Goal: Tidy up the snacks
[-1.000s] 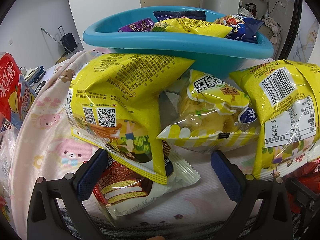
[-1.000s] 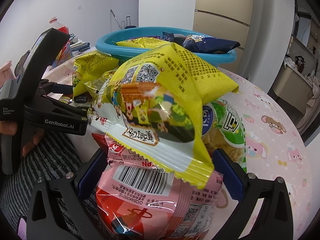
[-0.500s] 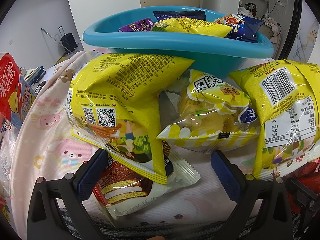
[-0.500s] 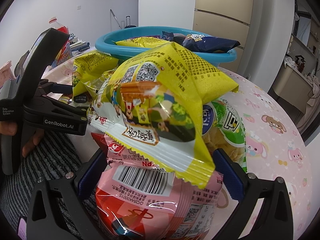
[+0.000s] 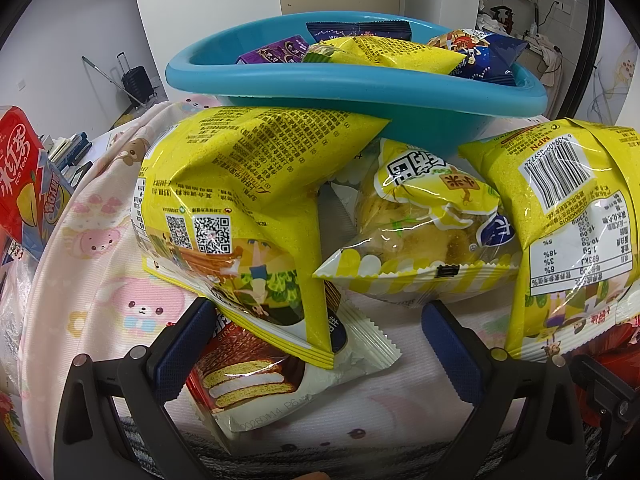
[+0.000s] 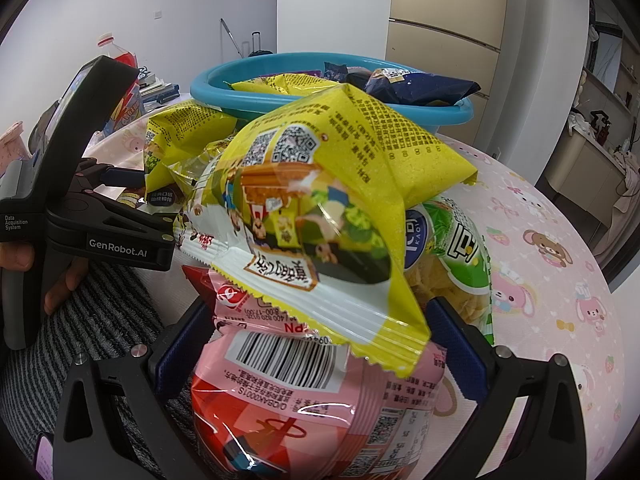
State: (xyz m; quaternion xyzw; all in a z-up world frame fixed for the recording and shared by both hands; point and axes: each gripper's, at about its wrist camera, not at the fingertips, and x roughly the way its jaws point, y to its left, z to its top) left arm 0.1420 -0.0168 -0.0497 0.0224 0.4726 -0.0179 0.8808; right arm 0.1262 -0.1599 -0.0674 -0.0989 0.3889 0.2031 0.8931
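Your round teal plastic basin sits at twelve o'clock in both views, smooth-rimmed and already holding crinkly foil packets in yellow, purple and navy. In front of it, on the pink cartoon-print tablecloth, lies the loose pile: a puffy glossy yellow snack bag with QR codes, a clear-windowed yellow-striped pouch of pale crackers at one o'clock, and a flat white chocolate-pie wrapper with zigzag edges tucked under the yellow bag.

Your left gripper stands wide apart, clamping nothing; its blue-padded left finger touches the pie wrapper at seven o'clock (the right one is clear of everything).

Your right gripper is spread just as wide around a shiny pink-and-red barcode bag, with a second yellow pillow bag lying on top and a green-labelled clear pouch at three o'clock. Whether its pads press the pink bag, you cannot tell.
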